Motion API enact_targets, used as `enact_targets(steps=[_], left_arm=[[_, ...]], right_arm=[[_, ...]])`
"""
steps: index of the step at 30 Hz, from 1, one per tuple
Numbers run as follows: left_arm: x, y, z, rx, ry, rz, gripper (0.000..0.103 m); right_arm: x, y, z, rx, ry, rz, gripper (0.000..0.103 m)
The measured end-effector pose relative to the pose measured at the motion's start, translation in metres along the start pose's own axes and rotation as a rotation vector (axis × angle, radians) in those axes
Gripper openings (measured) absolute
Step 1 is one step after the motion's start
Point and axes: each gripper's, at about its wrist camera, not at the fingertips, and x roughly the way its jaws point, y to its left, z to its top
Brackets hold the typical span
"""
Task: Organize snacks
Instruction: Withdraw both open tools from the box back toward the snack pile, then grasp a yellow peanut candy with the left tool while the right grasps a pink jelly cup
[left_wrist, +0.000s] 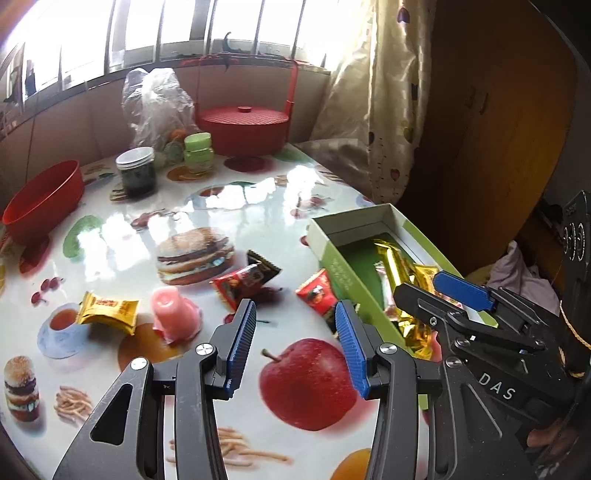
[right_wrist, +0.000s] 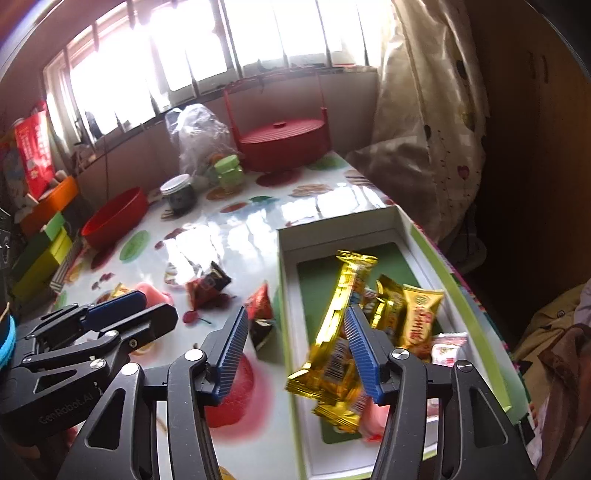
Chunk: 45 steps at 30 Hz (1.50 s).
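A green-and-white open box (right_wrist: 287, 295) stands at the table's right edge with several gold-wrapped snacks (right_wrist: 421, 317) inside. A long gold bar (right_wrist: 334, 317) hangs blurred over the box, leaning on the right finger of my right gripper (right_wrist: 295, 312); the left pad is clear of it, so the gripper is open. My left gripper (left_wrist: 295, 306) is open and empty above the apple print. On the table lie two red packets (left_wrist: 236, 284) (left_wrist: 317, 291), a dark packet (left_wrist: 264, 264), a gold packet (left_wrist: 107, 308) and a pink jelly cup (left_wrist: 173, 310).
At the back stand a red bowl (left_wrist: 44, 199), a dark jar (left_wrist: 136, 171), a green jar (left_wrist: 198, 149), a plastic bag (left_wrist: 155, 99) and a red lidded basket (left_wrist: 242, 127). A curtain (left_wrist: 384, 110) hangs past the table's right edge.
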Motion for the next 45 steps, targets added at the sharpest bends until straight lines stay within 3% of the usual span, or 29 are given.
enact_targets(steps=[12,35,45], left_arm=[[-0.013,0.033,-0.004,-0.049,-0.013,0.047,0.046],[-0.026,0.124,-0.026,-0.219,-0.005,0.168,0.046],[-0.019,0.149,-0.034,-0.285,0.021,0.16,0.046]], right_arm=[[0.009,0.035,0.007,-0.09,-0.033,0.053,0.059],[0.06,0.111,0.001,-0.206,0.106,0.193,0.059],[0.083,0.13,-0.002,-0.23,0.152,0.243,0.06]])
